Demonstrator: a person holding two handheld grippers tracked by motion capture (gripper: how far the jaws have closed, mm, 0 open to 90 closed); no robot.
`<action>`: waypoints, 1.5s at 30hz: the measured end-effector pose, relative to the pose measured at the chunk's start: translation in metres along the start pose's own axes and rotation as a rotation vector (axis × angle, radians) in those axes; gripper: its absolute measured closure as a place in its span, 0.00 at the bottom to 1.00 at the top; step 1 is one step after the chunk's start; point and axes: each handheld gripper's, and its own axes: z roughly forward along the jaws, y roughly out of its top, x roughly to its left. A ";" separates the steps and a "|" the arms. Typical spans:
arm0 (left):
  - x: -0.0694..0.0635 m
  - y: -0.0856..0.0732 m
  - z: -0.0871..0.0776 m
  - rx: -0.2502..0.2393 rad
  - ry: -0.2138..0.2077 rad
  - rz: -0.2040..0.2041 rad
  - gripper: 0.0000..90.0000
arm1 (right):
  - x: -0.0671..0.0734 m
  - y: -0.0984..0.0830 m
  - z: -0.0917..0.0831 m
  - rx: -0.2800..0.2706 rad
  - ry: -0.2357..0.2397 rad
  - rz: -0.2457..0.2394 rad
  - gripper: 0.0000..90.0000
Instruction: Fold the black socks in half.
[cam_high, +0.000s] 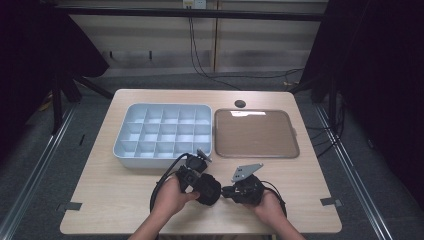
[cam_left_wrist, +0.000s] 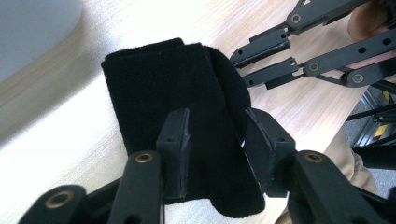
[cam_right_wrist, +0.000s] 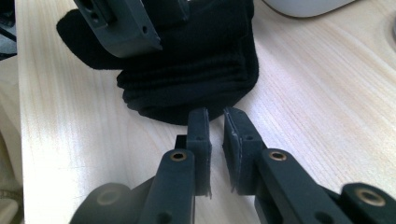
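Nearest the high camera, a person's two forearms come in from the bottom edge, each hand holding a gripper low over the near part of the wooden table (cam_high: 120, 200). The table is the largest thing here, a pale rectangle with a small dark round hole (cam_high: 240, 104) near its far edge. On its far half sits a pale blue-grey compartment tray (cam_high: 123, 149) divided into a grid of cells, and just beside it, to the right, a flat brown tray (cam_high: 256, 134) with a raised rim. Smaller than both is a folded black cloth (cam_left_wrist: 187, 98), a thick knitted piece like a sock or wrist band, lying on the table near the front edge between the two hands. The left gripper (cam_left_wrist: 215, 154) has its jaws set around the near end of the cloth, one jaw at each side of the fold, closed in on it. The right gripper (cam_right_wrist: 216, 135) points at the cloth's rounded edge from the other side; its jaws are nearly together with just a narrow slit between them, they hold nothing, and their tips sit just short of the cloth over bare wood.
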 end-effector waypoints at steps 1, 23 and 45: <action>0.000 0.000 0.000 -0.003 0.000 -0.005 0.63 | 0.000 0.000 0.000 0.000 0.000 0.002 0.90; -0.002 0.006 0.007 0.012 -0.022 0.009 0.89 | 0.001 0.000 0.002 0.016 0.008 -0.011 0.90; 0.003 0.005 -0.009 -0.016 -0.006 -0.011 0.71 | 0.001 0.000 0.001 0.014 0.008 -0.015 0.91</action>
